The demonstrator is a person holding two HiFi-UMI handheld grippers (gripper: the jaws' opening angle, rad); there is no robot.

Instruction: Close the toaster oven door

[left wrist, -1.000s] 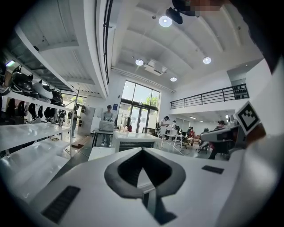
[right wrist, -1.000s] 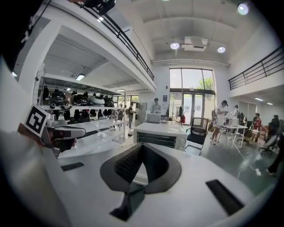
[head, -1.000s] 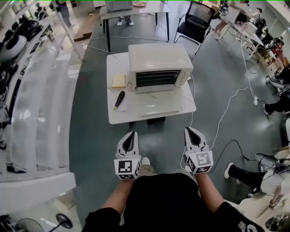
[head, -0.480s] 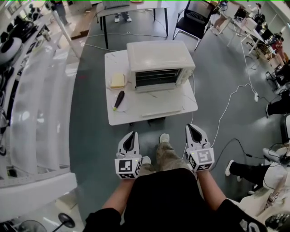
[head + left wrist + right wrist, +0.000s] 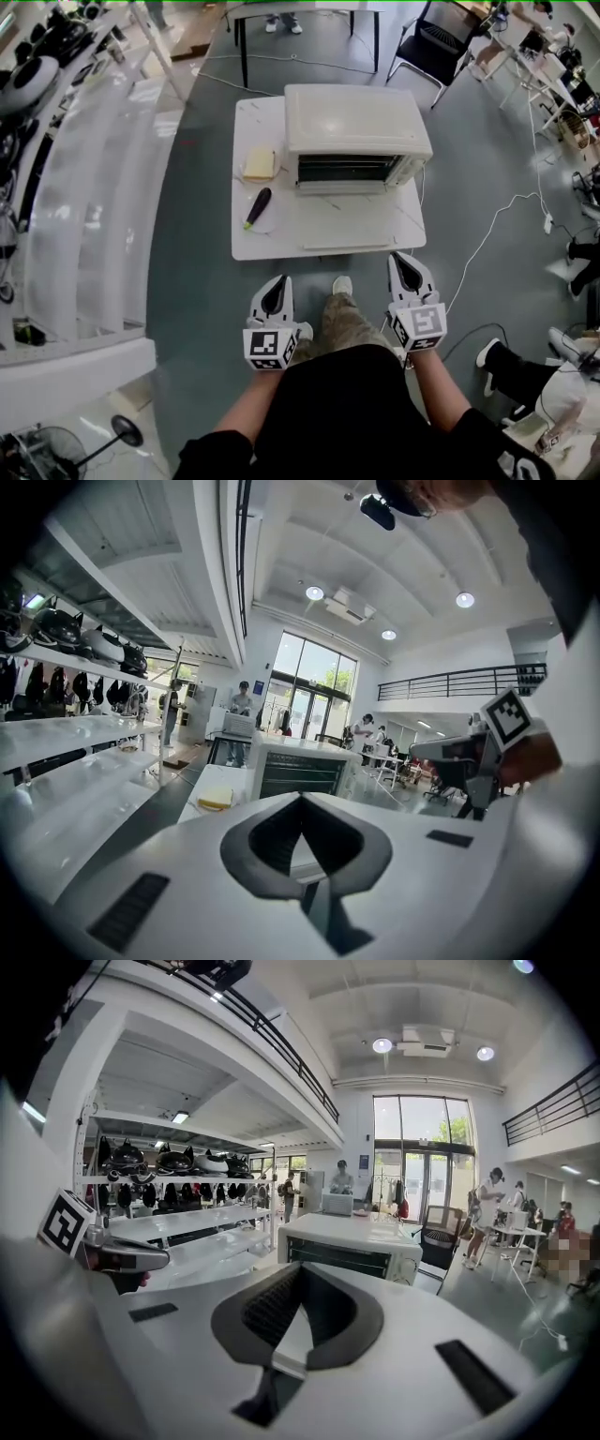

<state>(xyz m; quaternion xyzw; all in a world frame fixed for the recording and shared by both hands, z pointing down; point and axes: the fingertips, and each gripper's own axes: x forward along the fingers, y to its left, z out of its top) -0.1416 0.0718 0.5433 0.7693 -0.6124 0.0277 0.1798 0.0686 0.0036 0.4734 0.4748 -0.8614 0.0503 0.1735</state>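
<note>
We logged left claw and right claw with jaws together, nothing between them, both near the front edge of the desk. Farther back on it stood the oven, its door folded down, open.

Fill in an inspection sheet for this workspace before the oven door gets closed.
Surface: white table on a grey floor.
Job's things: oven on the table; door appears folded down, open.
Clutter: yellow block and black tool, left of the oven.
Grippers: left claw and right claw shut, empty, short of the table.
Cables: white cable across the floor at right.
Surroundings: shelves at left; chair behind.
</note>
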